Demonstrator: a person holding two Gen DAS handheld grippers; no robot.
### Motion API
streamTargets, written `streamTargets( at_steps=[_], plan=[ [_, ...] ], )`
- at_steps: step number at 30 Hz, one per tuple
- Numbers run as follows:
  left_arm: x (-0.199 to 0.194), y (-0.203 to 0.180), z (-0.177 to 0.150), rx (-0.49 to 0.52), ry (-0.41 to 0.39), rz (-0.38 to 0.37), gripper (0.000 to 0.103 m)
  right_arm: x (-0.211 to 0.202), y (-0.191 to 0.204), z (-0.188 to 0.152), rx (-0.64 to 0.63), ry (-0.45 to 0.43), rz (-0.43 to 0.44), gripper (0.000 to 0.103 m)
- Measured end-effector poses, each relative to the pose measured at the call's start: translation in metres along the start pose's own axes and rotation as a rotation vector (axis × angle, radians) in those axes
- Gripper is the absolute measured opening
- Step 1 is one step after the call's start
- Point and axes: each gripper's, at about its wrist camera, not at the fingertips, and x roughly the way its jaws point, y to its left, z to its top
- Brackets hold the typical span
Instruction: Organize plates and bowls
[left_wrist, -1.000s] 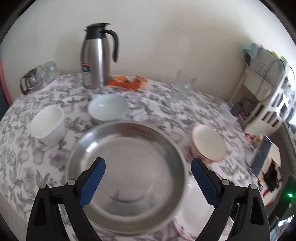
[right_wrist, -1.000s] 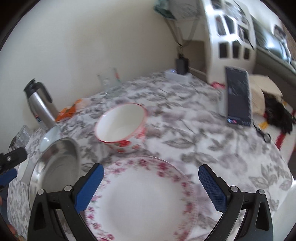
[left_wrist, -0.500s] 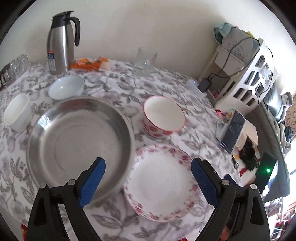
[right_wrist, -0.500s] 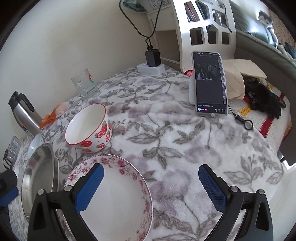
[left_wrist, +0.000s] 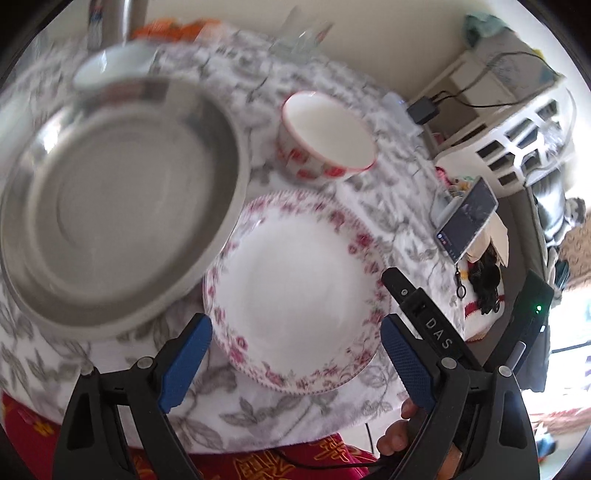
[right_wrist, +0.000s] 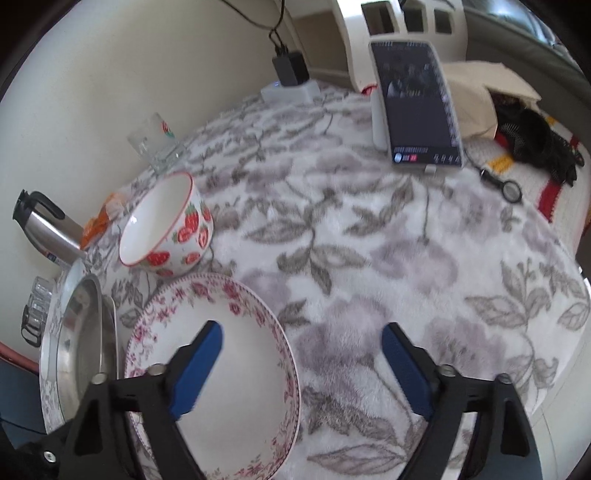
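Note:
A white plate with a pink floral rim lies on the flowered tablecloth, its left edge tucked under a big steel basin. Behind it stands a strawberry-print bowl. My left gripper hovers over the plate's near edge, nothing touching its blue pads, its jaws closing slightly. My right gripper straddles the plate's right rim, one finger over the plate and the other over the cloth. Its jaws are closing and the pads do not press on the rim. The bowl and basin show here too.
At the back stand a steel thermos, a glass, an orange packet and a pale bowl. A phone leans on the right by a charger. The table's front edge is close, red cloth below.
The left view swung from the steel basin to the floral plate and dropped closer. My right gripper came down by the plate's right rim and its jaws narrowed.

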Motion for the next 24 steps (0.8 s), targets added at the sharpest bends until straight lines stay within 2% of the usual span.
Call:
streamTargets(
  at_steps=[4,5,9,13,19,24],
  plan=[
    [0.005,0.011,-0.001,-0.065,0.013,0.018,0.084,0.006,-0.006,-0.002,0.038,0.039,0.03,0.056],
    [0.005,0.014,-0.001,-0.076,0.012,0.021,0.078,0.006,-0.007,-0.003,0.045,0.041,0.038,0.054],
    [0.012,0.024,-0.001,-0.125,0.029,0.032,0.059,0.007,-0.009,-0.004,0.067,0.051,0.076,0.034],
    [0.015,0.032,0.0,-0.154,0.023,0.067,0.045,0.008,-0.007,-0.004,0.067,0.058,0.09,0.016],
    [0.017,0.035,0.001,-0.165,0.007,0.078,0.037,0.011,-0.006,-0.004,0.066,0.069,0.098,0.013],
    [0.026,0.043,0.0,-0.201,0.039,0.067,0.026,0.013,-0.007,-0.003,0.07,0.07,0.102,0.013]
  ],
)
